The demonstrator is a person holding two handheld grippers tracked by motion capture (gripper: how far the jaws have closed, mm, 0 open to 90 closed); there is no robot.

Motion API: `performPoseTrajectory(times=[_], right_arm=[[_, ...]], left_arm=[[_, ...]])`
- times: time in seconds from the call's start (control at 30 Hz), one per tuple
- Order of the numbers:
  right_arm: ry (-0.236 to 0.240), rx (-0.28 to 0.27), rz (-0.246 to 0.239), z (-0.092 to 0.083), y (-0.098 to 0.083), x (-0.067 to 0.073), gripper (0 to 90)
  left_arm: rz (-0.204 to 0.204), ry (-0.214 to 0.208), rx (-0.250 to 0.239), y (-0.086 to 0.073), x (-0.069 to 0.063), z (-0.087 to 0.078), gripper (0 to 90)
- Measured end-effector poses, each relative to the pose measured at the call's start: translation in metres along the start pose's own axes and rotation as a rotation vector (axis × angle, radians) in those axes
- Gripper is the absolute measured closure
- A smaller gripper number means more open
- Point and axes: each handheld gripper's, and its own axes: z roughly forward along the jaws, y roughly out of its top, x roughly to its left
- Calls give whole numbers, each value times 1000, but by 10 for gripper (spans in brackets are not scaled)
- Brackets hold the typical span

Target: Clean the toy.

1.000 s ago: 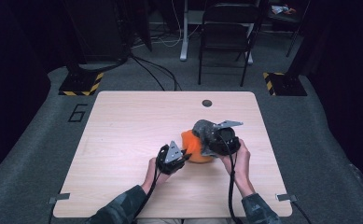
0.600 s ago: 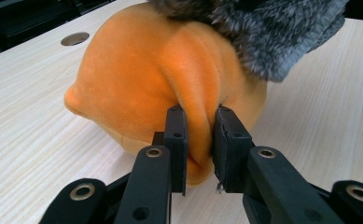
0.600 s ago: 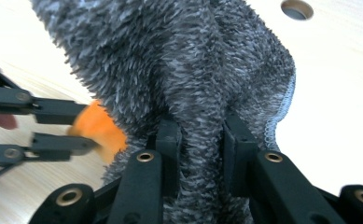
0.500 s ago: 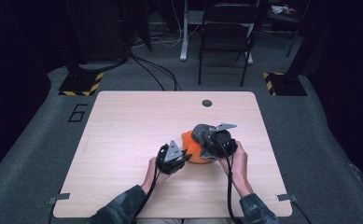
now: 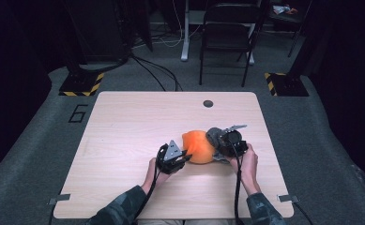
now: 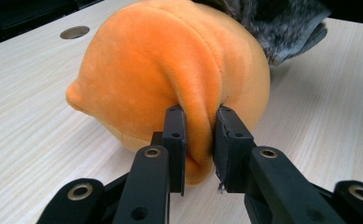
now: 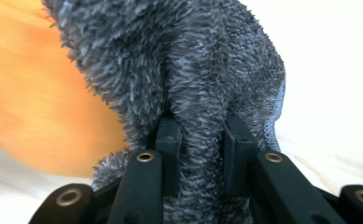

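Grip check, both sides. Left gripper (image 6: pixel 198 140) has its jaws nearly together, pinching a raised fold of the orange plush cushion (image 6: pixel 170 70); the plush bulges out above and below the pads. Right gripper (image 7: pixel 200 140) likewise stands nearly closed, clamped on a thick ridge of the grey fuzzy cloth (image 7: pixel 179 60), whose pile spills over both jaw tips. From the high view, the left gripper (image 5: pixel 182 157) meets the cushion (image 5: pixel 198 146) on its near-left side and the right gripper (image 5: pixel 220 143) sits over the grey cloth (image 5: pixel 214 137) at the cushion's right; both things are a little right of the counter's (image 5: pixel 124 131) middle, toward the person's edge. Cushion rests on the counter; grey cloth lies against its far right side, touching it. Hard to make out: in the high view the right gripper's body and the right hand (image 5: pixel 248 159) cover most of the grey cloth, so its outline and full extent cannot be told. Right gripper view is soft and overexposed, the cushion there is just an orange blur (image 7: pixel 34 93), and the counter washes out to white. Left gripper view cuts off the cloth (image 6: pixel 272 23) at the top edge.
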Motion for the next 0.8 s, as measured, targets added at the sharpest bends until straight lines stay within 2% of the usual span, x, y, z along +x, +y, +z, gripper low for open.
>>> performPoseTrajectory(times=[0.07,0.1,0.17,0.2,0.3,0.4,0.5,0.57,0.6,0.67,0.73,0.77,0.8], right_arm=[[-10,23,11,8,-3,-6,717],[-13,45,35,11,-5,-6,717],[-18,78,31,21,-10,-11,717],[-15,116,36,29,-12,-13,717],[-22,121,37,29,-11,-12,717],[-30,90,27,17,-6,-11,717],[-29,16,19,-1,1,-8,717],[-12,-39,9,-15,5,-2,717],[2,-79,1,-24,9,5,717],[25,-116,-15,-33,13,15,716],[71,-159,-62,-40,15,30,716],[81,-156,-78,-41,16,40,716],[86,-158,-124,-39,16,49,716]], left_arm=[[0,0,3,0,1,0,757],[1,4,3,0,2,0,757],[-19,-5,4,-1,3,0,757],[-23,-5,6,-1,3,0,757],[-21,-1,3,-1,4,0,754],[-29,-2,1,-1,5,0,753],[-28,1,-1,-1,4,0,753],[-23,-4,-1,0,3,0,753],[-25,-3,-4,0,2,0,753],[-20,0,-3,0,1,1,752],[-22,-4,-1,0,0,0,752],[-20,1,-7,1,-1,1,752],[-24,0,-6,1,-1,1,752]])
